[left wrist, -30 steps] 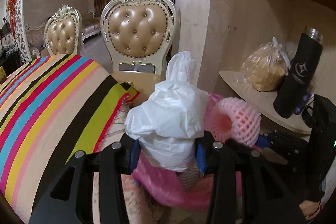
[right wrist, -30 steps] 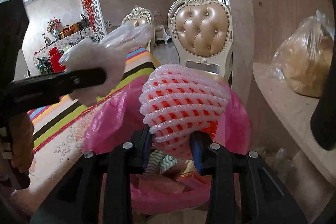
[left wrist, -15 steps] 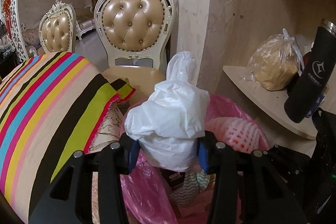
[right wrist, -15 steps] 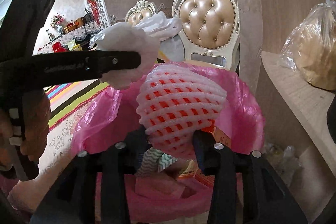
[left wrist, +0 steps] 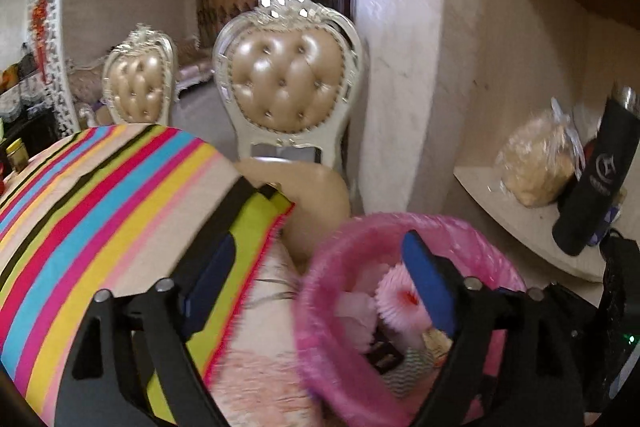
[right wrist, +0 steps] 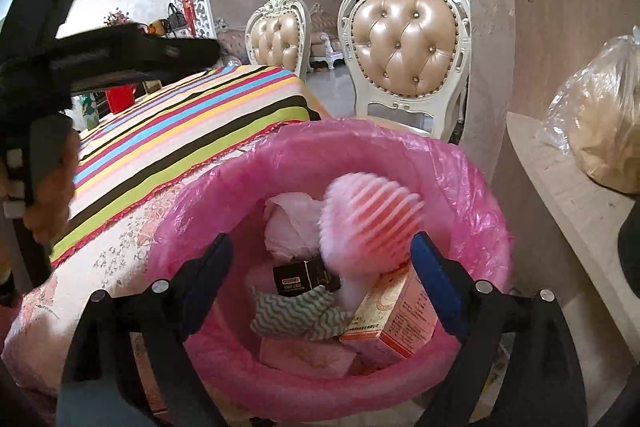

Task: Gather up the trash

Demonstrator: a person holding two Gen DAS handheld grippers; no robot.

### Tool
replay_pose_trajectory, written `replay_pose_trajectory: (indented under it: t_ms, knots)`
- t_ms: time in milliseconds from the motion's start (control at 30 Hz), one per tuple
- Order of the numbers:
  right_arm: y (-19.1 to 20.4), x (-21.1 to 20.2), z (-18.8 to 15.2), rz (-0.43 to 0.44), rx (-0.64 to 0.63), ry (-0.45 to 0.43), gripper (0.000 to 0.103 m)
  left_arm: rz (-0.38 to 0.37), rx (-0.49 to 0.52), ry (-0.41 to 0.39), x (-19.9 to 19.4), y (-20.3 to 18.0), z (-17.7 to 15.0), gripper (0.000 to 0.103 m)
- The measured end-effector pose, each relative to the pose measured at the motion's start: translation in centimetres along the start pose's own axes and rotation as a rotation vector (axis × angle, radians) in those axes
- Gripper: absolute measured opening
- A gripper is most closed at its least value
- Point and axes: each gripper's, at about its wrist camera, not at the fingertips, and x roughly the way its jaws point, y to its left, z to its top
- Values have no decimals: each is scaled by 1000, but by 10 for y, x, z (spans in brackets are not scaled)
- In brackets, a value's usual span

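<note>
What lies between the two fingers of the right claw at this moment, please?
In the right wrist view, the open right claw frames the pink-lined bin, where the foam fruit net and white plastic bag lie among other trash.

A pink foam net (right wrist: 370,217) and white crumpled bag (right wrist: 294,223) are lying inside the pink-lined bin (right wrist: 280,155), against its far wall.

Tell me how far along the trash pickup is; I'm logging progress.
Done: the pink foam fruit net and the white plastic bag are in the pink-lined trash bin, on top of boxes and a zigzag cloth. In hand: nothing; the left hand-held gripper and right hand-held gripper are both open. Left: no more loose trash shows in these views; most of the striped table is out of sight.
</note>
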Motion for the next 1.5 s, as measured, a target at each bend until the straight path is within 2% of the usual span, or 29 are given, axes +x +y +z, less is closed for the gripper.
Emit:
replay_pose_trajectory:
  t_ms: [100,200,267,367,567,700,800,933,1033,1200,1333,1500]
  knots:
    - [2,-9,5,-48,8,1,86,45,-25,-35,-21,19,1,99]
    - [6,-31,12,-99,32,-31,88,73,-2,-80,-46,31,-3,98]
    - [10,-48,20,-125,39,-63,94,93,33,-98,-60,34,-7,98]
    - [21,-79,31,-164,43,-129,94,108,75,-116,-84,39,-16,99]
    - [50,-136,59,-251,47,-234,94,96,85,-114,-125,45,-46,99]
    - [66,-159,63,-300,42,-242,94,83,119,-142,-145,41,-69,99]
    - [73,-166,62,-364,58,-214,94,27,120,-132,-151,40,-81,99]
    - [78,-167,50,-398,93,-180,94,25,115,-112,-153,41,-88,99]
    - [84,-162,31,-421,116,-151,94,-78,88,-99,-153,44,-90,99]
    - [92,-158,-11,-433,156,-88,94,-162,97,-77,-145,38,-102,99]
    - [91,-161,-31,-464,152,-71,94,-211,126,-66,-141,29,-111,99]
    - [83,-165,-41,-475,166,-75,94,-219,162,-60,-139,22,-115,99]
